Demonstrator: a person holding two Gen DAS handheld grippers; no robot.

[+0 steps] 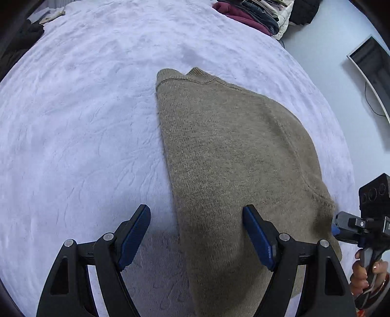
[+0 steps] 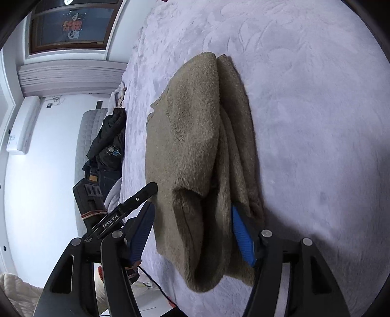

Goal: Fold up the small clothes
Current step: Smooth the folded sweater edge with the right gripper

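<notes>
Sweater (image 1: 234, 151), tan knit and folded lengthwise, lies on the lavender bedspread (image 1: 80, 126) just ahead of both tools. Left tool (image 1: 196, 231) hangs spread above its near edge, pinching nothing. Right tool (image 2: 192, 234) stands spread around the hem end, pads not pressing.

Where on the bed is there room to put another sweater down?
Lots of bare white blanket lies left of the folded tan sweater, reaching the far edge. The far right corner is crowded by a pile of clothes. Near the sweater's close end, both open grippers take up the room.
</notes>
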